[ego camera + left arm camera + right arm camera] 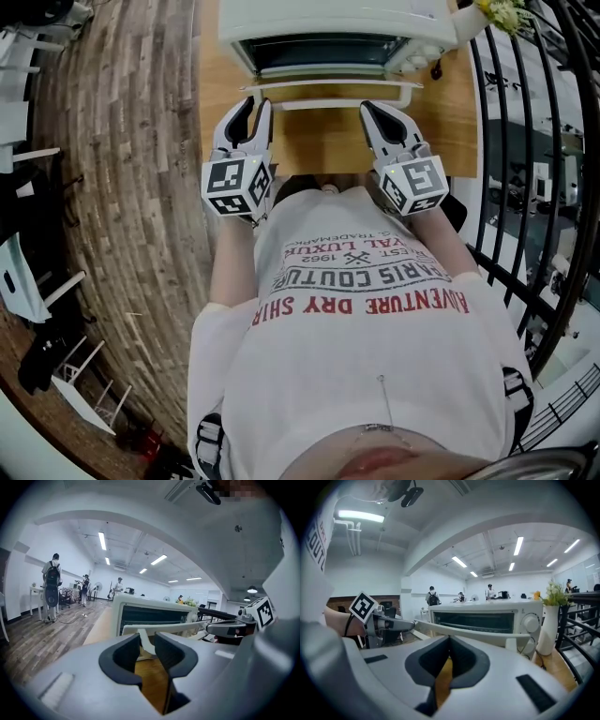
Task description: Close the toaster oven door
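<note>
1. The toaster oven stands at the far side of the wooden worktop. Its door is swung down toward the person, and the white door handle runs across the oven's near side.
2. The left tool sits just in front of the oven, near the handle's left end. Its jaws stand apart and grip nothing. In the left gripper view the handle's bracket shows beyond the gap, not between the pads.
3. The right tool sits just in front of the oven, near the handle's right end. Its jaws meet at the tips and it holds nothing.
4. The step in hand looks like getting under the door to raise it. The 2 tools are best placed below the handle, 1 toward each end, so the door rises evenly instead of twisting.
5. A grip is probably not needed. The closed right tool should already make a firm pusher, and the left tool could push with the top of a jaw.
6. The push should follow the hinge's arc: up first, then in toward the oven until the door meets the frame. It should stay gentle, because the oven may slide back on the worktop.
7. The right tool should stay clear of the control knob and of the white vase just right of the oven.
</note>
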The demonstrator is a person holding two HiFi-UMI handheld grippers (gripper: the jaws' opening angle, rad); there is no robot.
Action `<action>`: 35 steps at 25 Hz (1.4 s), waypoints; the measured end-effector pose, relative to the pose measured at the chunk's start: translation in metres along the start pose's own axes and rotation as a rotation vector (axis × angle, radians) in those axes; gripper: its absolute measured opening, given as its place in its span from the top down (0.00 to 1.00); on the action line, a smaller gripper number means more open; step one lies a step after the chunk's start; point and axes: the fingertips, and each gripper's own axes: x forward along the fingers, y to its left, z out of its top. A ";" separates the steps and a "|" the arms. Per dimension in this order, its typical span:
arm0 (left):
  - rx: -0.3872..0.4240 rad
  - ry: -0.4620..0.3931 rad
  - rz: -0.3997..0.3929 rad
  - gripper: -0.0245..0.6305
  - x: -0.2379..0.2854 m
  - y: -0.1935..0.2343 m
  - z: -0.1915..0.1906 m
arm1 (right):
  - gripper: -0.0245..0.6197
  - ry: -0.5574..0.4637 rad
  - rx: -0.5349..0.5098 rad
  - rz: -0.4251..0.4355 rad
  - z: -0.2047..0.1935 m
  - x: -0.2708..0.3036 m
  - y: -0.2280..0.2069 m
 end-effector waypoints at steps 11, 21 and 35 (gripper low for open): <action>0.040 -0.020 0.020 0.81 0.028 0.012 0.036 | 0.98 -0.032 -0.010 -0.021 0.021 0.023 -0.008; -0.030 -0.035 -0.006 0.80 0.049 0.025 0.056 | 0.98 -0.051 -0.016 -0.034 0.036 0.039 -0.016; 0.017 -0.058 0.013 0.80 0.061 0.030 0.066 | 0.98 -0.065 -0.028 -0.053 0.043 0.039 -0.023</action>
